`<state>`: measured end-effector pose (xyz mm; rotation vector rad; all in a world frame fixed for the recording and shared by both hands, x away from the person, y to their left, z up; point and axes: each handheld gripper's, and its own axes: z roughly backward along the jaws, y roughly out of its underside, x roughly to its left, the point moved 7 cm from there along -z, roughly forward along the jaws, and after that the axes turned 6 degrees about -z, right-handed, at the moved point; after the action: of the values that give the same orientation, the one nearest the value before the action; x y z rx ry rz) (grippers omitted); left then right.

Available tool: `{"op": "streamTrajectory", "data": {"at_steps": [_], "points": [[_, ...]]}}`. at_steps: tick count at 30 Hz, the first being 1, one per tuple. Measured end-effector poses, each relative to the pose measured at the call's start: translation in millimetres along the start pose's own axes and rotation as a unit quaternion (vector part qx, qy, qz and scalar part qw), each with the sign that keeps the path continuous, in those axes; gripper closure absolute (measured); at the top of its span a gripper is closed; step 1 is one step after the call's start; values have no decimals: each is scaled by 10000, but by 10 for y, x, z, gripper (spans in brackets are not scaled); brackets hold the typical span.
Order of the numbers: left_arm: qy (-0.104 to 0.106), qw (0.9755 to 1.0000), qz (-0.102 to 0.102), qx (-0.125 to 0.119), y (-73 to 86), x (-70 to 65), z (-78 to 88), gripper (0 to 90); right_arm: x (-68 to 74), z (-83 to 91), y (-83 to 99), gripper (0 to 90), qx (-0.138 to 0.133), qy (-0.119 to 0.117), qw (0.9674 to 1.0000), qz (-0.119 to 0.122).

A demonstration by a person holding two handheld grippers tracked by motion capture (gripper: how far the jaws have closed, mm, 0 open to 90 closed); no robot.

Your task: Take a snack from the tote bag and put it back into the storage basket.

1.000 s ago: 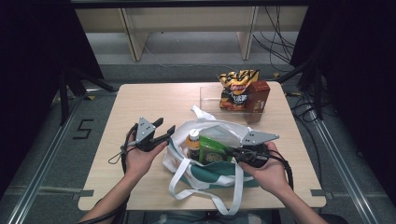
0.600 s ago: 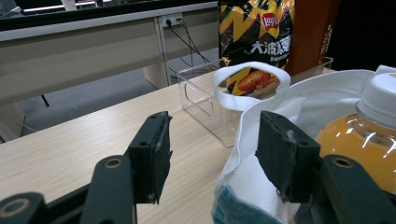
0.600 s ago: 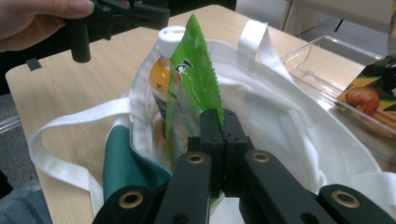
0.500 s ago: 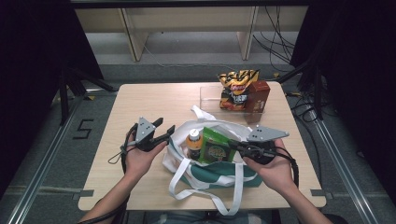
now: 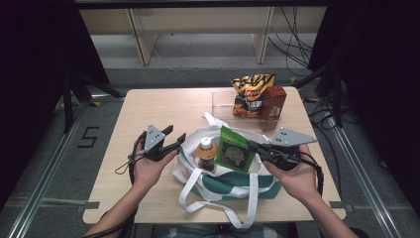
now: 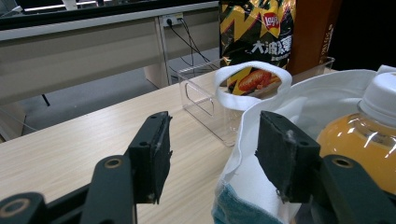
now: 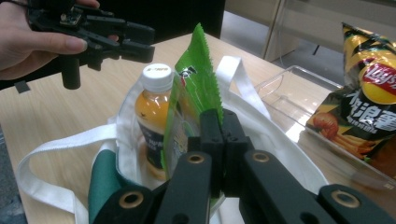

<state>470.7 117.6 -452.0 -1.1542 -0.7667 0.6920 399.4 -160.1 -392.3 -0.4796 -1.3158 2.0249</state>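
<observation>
high view: the white and green cloth tote bag lies open at the tabletop's near middle. an orange-drink plastic bottle with a white cap stands inside it. the right gripper, at about 3 o'clock of the bag, pinches a flat green foil snack packet that is tilted above the bag's mouth. at 12 o'clock, a clear plastic bin holds a black and yellow chip bag and a brown carton.

left gripper view: the left gripper has its fingers wide apart around the bag's white rim, not pressing it.

right gripper view: the fingers are clamped tight on the packet's edge.

whether the packet is going in or coming out i cannot tell; the bottle remains bagged and two items sit in the bin.
</observation>
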Motion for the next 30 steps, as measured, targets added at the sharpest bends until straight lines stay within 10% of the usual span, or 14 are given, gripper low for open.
{"op": "streamTrajectory", "data": {"at_steps": [30], "points": [[0, 10000, 15, -36, -11, 7, 1, 440, -171, 310, -331, 900, -589, 377, 9975, 35]]}}
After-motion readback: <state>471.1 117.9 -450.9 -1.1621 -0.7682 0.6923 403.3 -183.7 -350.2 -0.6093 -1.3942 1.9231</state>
